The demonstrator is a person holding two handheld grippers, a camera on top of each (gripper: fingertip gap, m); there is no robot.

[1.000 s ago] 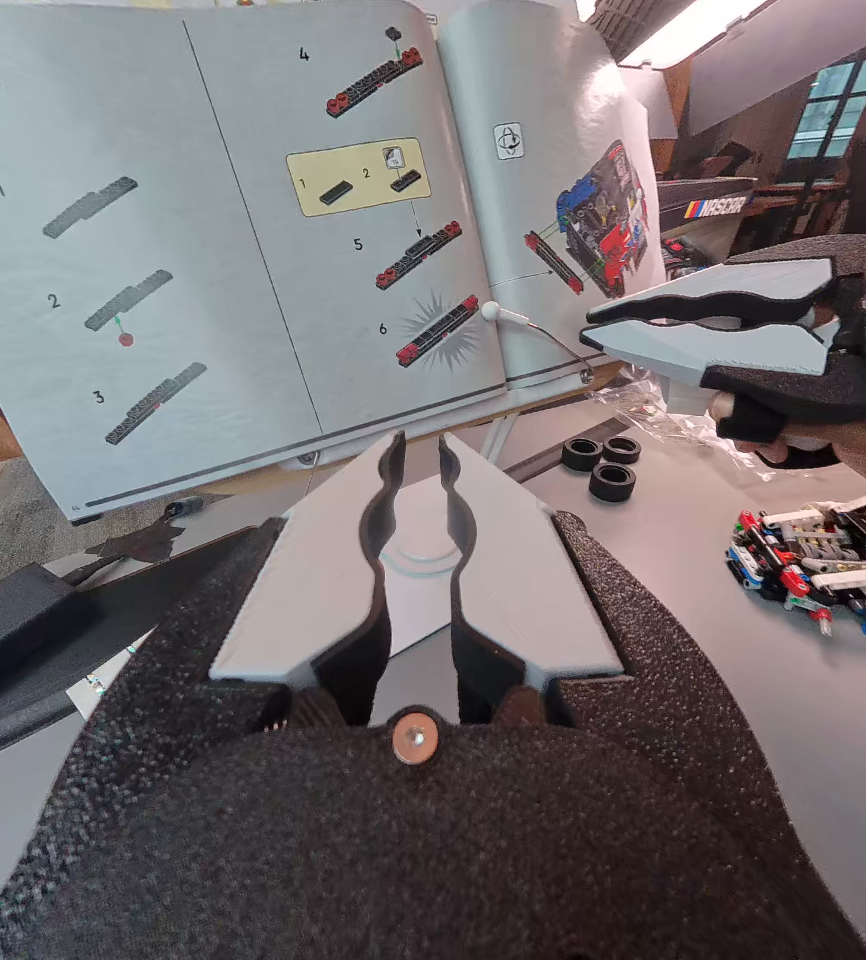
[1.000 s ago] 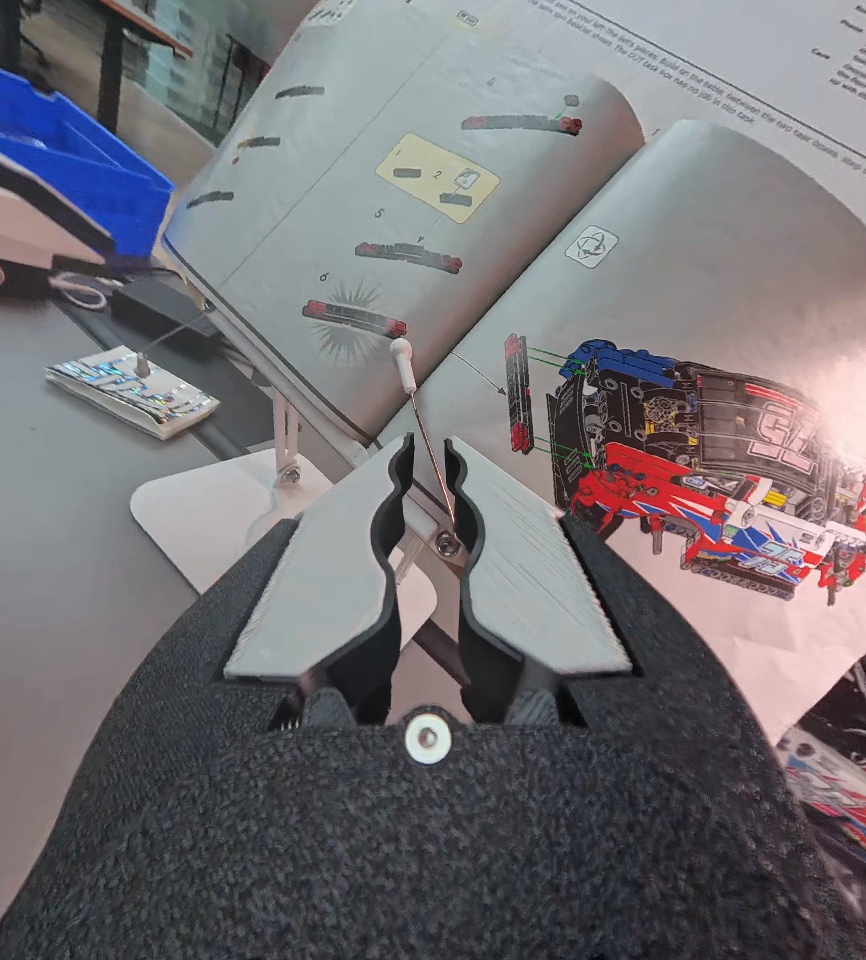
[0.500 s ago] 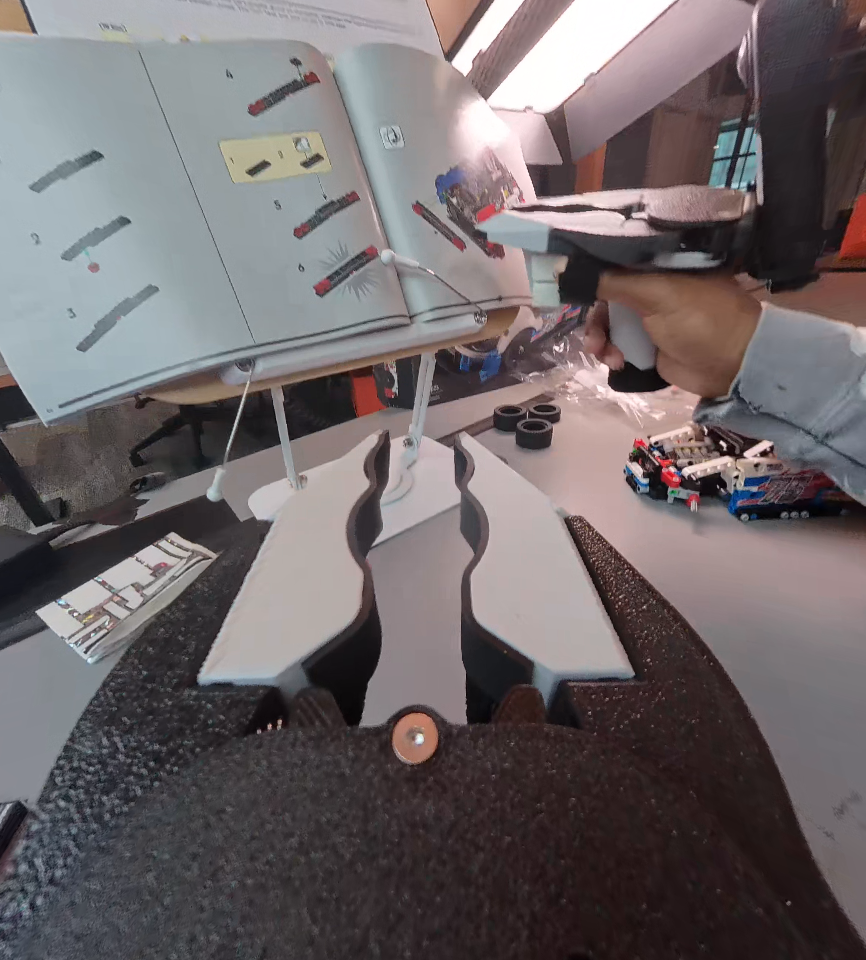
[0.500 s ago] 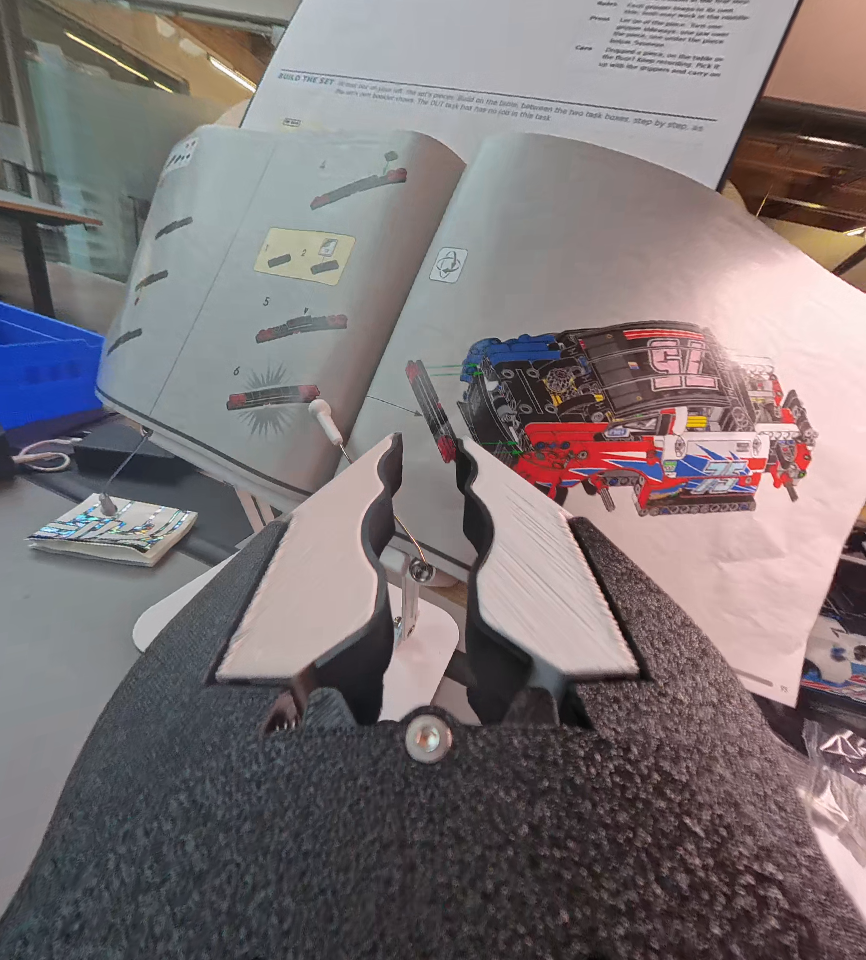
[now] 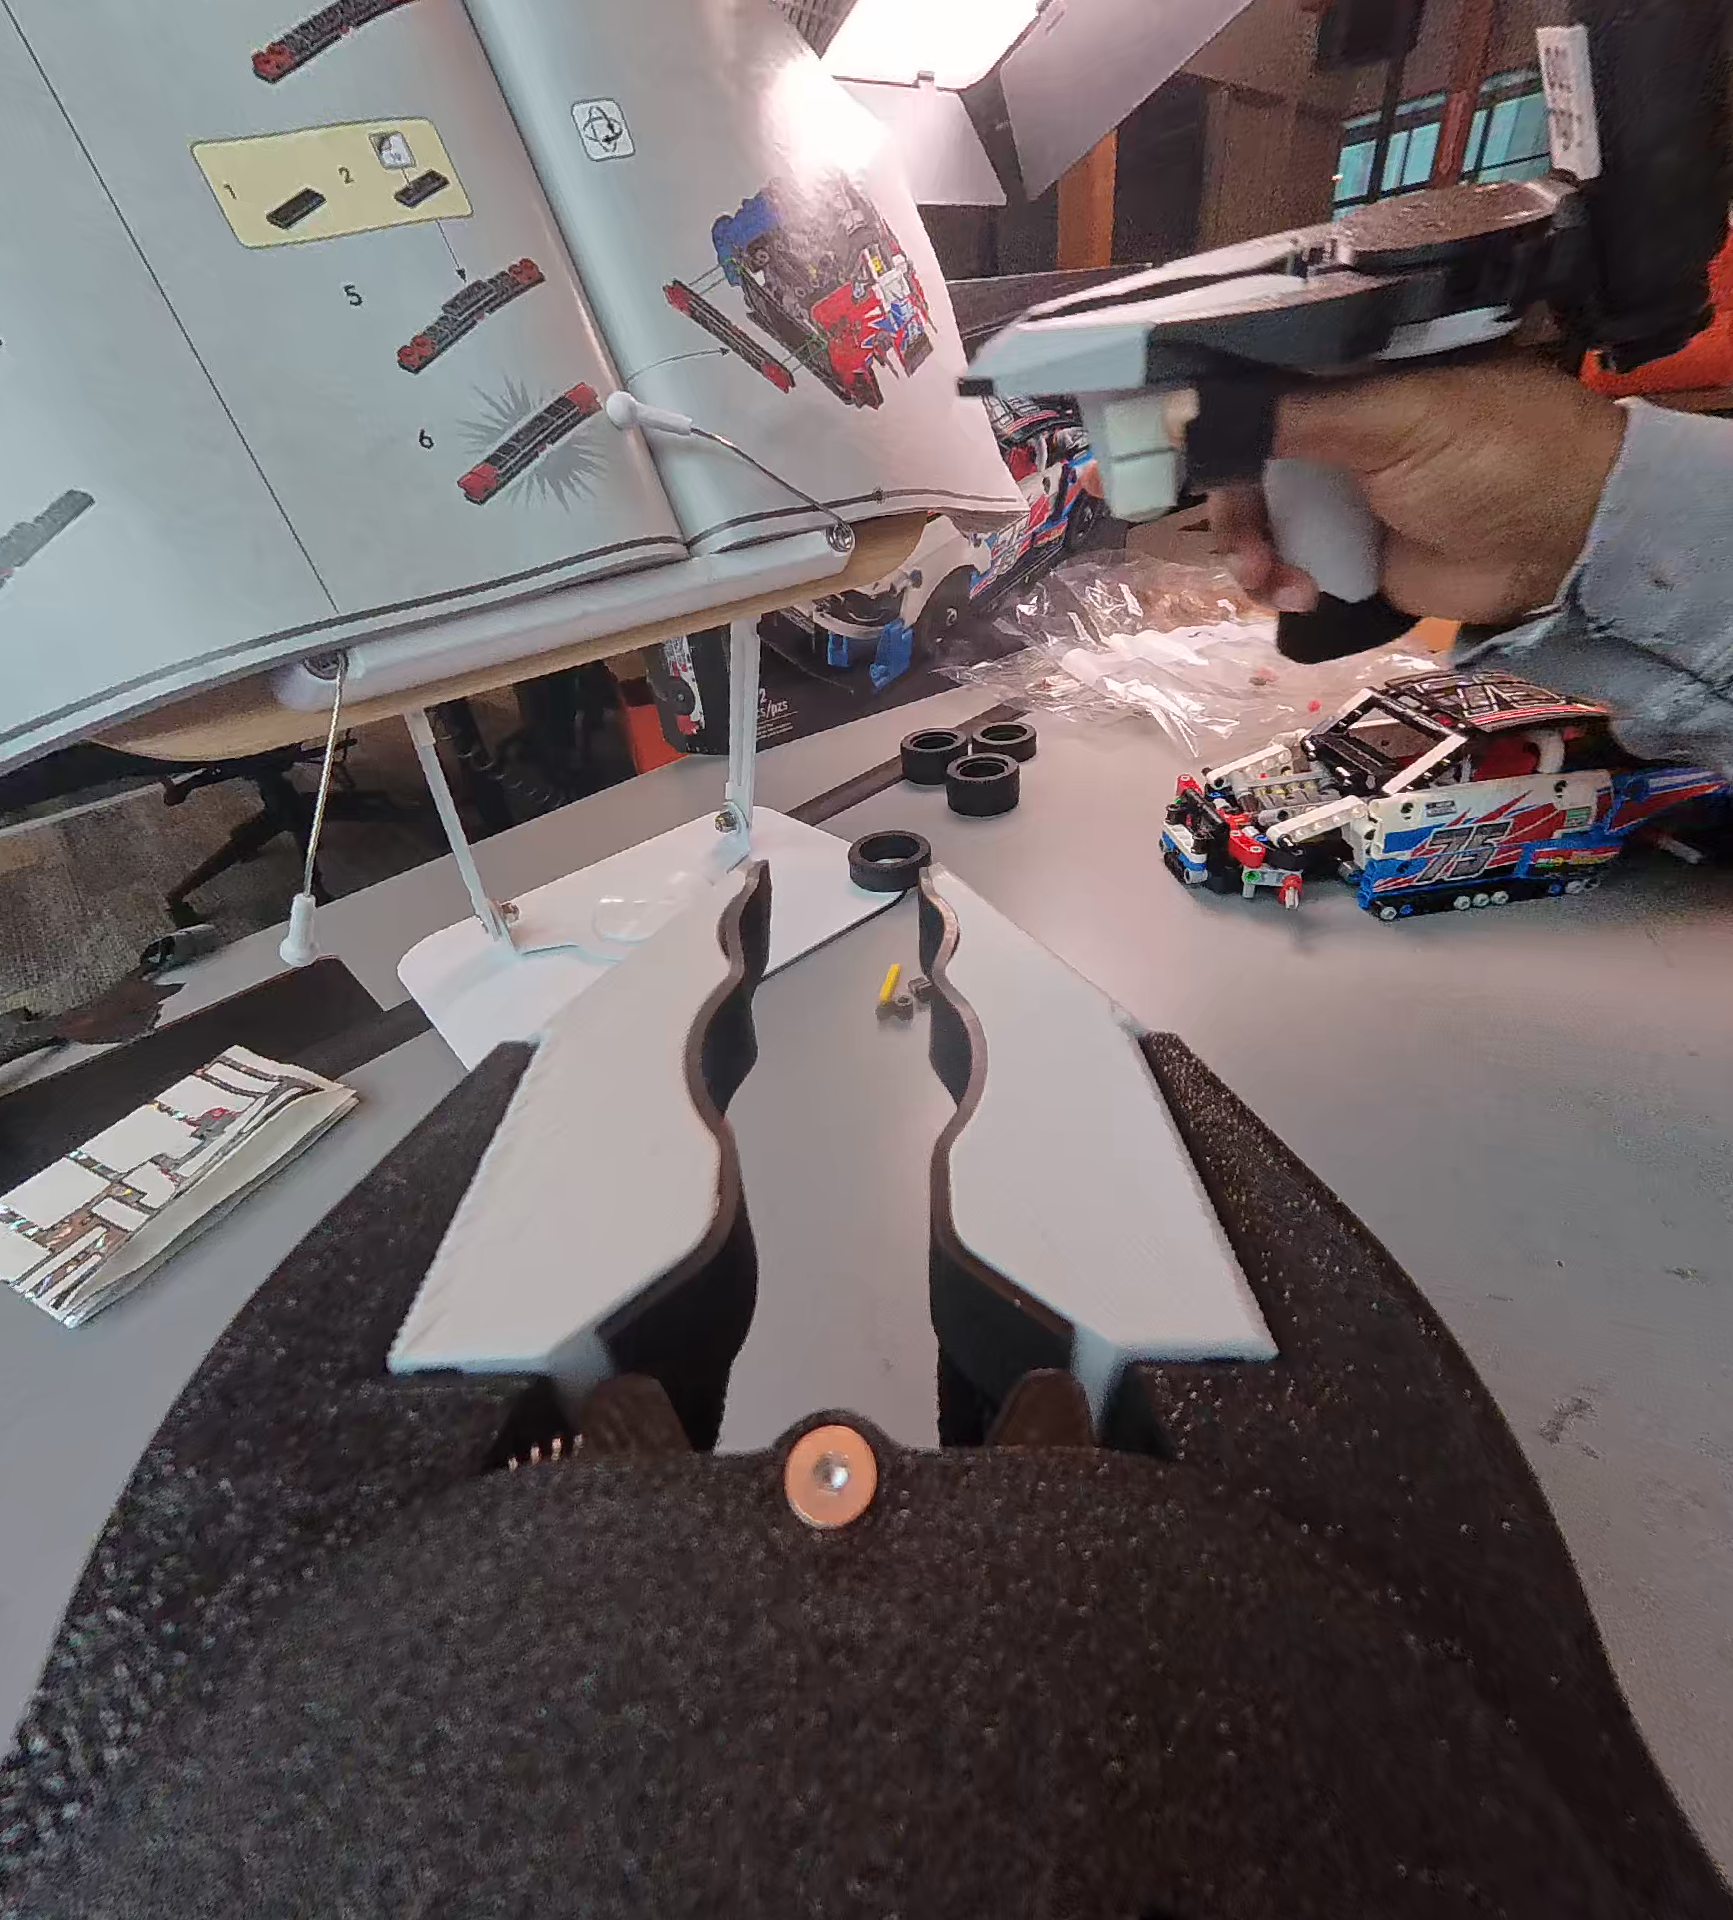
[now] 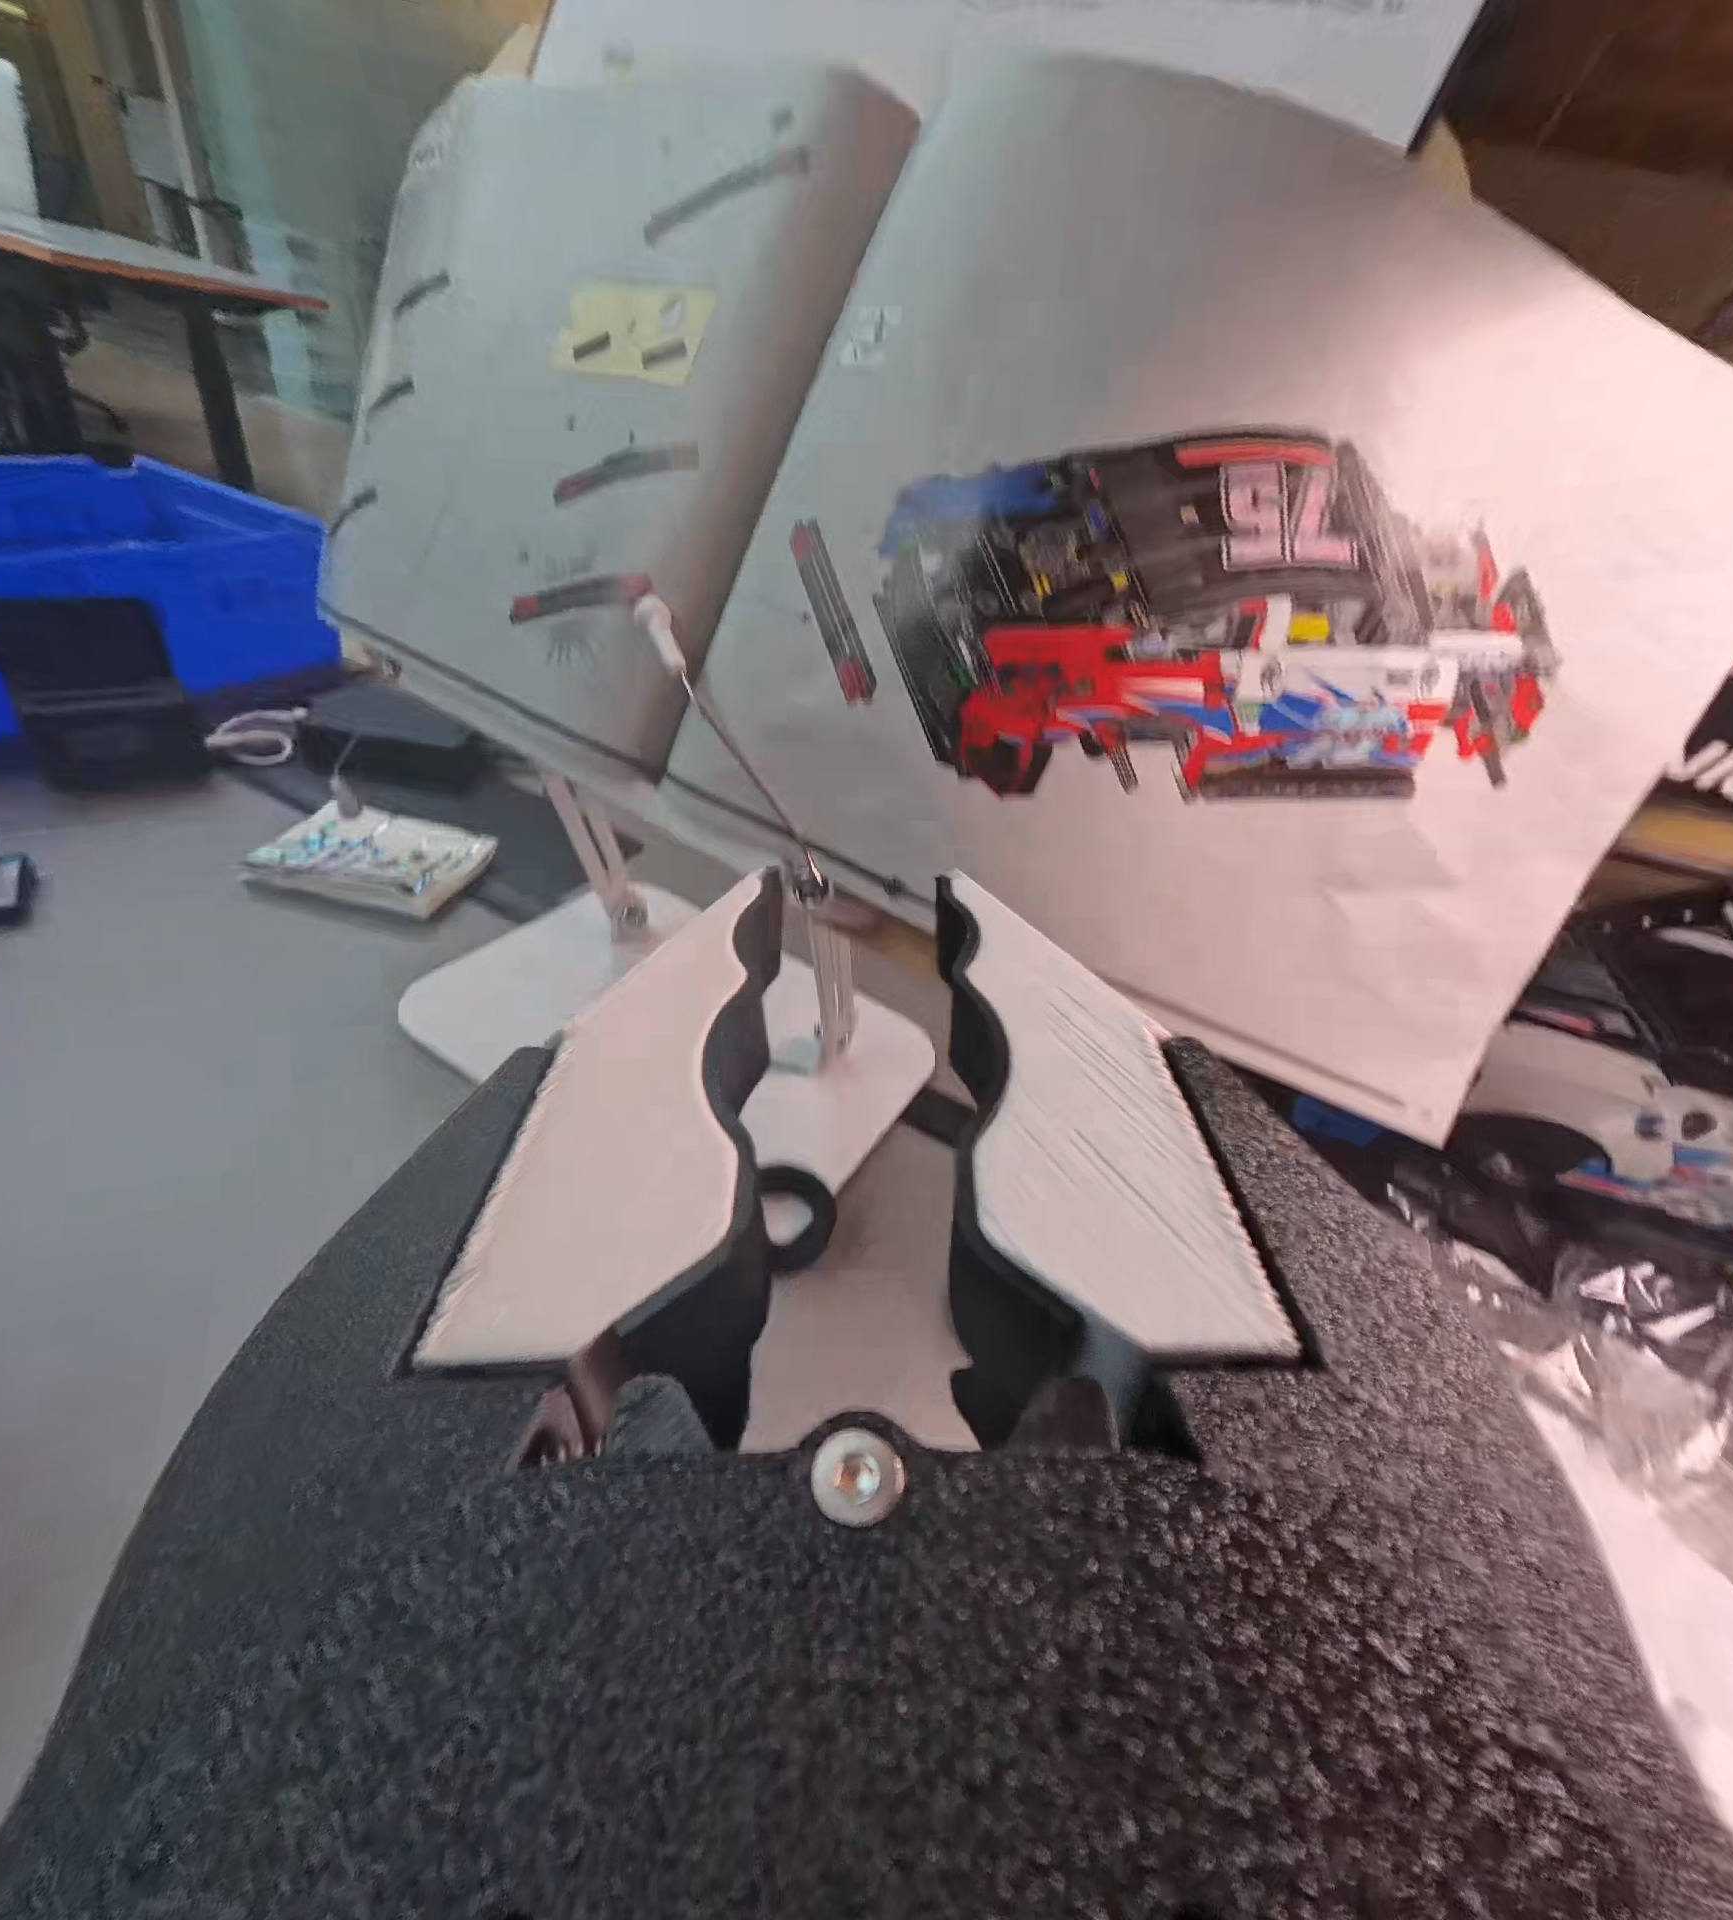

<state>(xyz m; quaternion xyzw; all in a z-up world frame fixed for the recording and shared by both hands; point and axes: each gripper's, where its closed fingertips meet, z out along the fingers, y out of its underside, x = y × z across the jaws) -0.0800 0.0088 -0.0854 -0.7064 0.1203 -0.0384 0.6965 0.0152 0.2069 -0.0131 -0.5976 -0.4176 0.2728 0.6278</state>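
The left gripper (image 5: pixel 841 894) hangs low over the grey tabletop (image 5: pixel 1413 1195), its fingers (image 5: pixel 623 1122) spread apart and holding nothing. Between the fingertips lie a small yellow peg (image 5: pixel 888 981) and two tiny dark pieces (image 5: pixel 912 995), touching neither finger. Just beyond the tips a single black tyre (image 5: pixel 888 860) rests against the edge of the white stand base (image 5: pixel 571 961). To the near left lies a folded sticker sheet (image 5: pixel 155 1174).

The right gripper (image 6: pixel 854 894) is also spread and empty, its view blurred; the same black tyre (image 6: pixel 794 1216) shows in the gap between its fingers, on the tabletop below them. In the left wrist view it is held up at the far right by a hand (image 5: pixel 1433 488) in a grey sleeve (image 5: pixel 1714 603).

Farther off, three black tyres (image 5: pixel 971 753) sit together, with a red, white and blue brick-built race car (image 5: pixel 1423 821) to their right and crumpled clear plastic bags (image 5: pixel 1132 644) behind. Above the base, the stand carries an open instruction booklet (image 5: pixel 374 343), its pages pinned by a wire page holder (image 5: pixel 727 457). At the far left a blue bin (image 6: pixel 114 561) stands.
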